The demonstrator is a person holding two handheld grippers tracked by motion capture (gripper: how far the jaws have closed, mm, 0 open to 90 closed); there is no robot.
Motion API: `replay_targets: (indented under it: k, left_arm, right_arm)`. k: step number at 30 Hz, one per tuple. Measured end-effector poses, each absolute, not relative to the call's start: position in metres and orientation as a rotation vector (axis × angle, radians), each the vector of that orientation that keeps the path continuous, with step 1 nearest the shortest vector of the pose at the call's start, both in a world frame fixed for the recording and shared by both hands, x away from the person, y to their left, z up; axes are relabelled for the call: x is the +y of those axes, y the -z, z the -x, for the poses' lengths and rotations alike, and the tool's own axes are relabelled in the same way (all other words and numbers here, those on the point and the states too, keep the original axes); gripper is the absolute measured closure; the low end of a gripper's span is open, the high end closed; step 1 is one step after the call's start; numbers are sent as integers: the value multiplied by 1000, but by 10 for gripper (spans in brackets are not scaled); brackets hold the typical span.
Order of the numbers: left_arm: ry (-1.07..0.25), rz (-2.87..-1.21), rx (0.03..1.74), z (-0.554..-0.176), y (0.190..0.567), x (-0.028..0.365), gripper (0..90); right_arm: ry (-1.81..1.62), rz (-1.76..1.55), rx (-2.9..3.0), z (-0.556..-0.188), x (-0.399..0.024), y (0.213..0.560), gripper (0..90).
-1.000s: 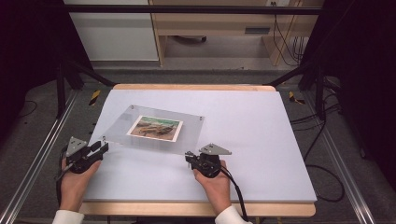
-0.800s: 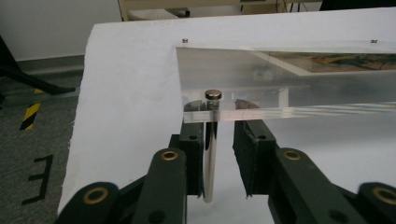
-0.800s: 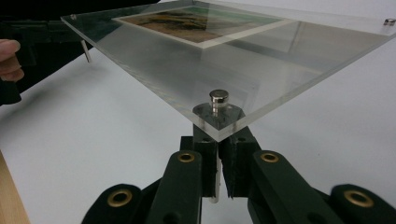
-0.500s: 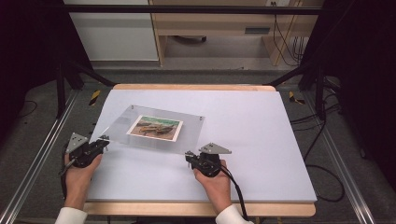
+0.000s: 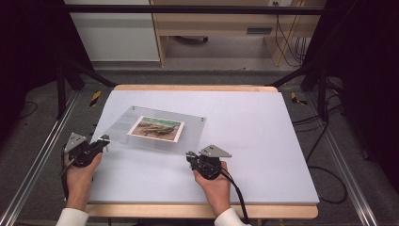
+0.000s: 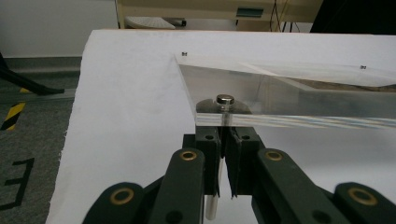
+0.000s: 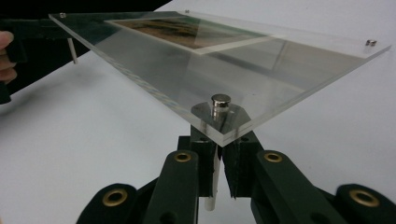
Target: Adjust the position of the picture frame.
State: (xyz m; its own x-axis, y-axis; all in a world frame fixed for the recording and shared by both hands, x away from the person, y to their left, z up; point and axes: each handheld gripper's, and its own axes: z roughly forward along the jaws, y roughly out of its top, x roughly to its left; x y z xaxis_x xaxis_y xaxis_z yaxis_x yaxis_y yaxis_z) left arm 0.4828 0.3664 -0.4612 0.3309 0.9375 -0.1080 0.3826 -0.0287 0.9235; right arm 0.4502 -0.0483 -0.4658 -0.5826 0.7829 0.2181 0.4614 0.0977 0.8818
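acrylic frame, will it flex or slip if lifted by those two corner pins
The frame looks like a thick, straight-edged slab, so probably stiff. Each claw pinches only a thin pin, so it may pivot or slip. Its exposed corners could chip.

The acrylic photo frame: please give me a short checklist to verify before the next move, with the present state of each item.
1. Left gripper jaws closed on the near-left metal leg: ok.
2. Right gripper jaws closed on its corner leg: ok.
3. Acrylic photo frame near edge raised off the table: ok.
4. Photo flat between the panels: ok.
5. Far corners touching the table: cannot tell.
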Motion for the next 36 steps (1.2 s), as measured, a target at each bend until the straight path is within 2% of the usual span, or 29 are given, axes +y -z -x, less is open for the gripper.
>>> replay_targets:
  k: [28,36]
  left_arm:
    - [-687,-1615,1222,-482,458,365,836]
    - [-680,-1627,1211,-487,463,364,785]
  right_arm:
    - [-1493,-1258,1989,-460,-39,468,846]
    - [-1490,-1262,2008,-460,-40,468,846]
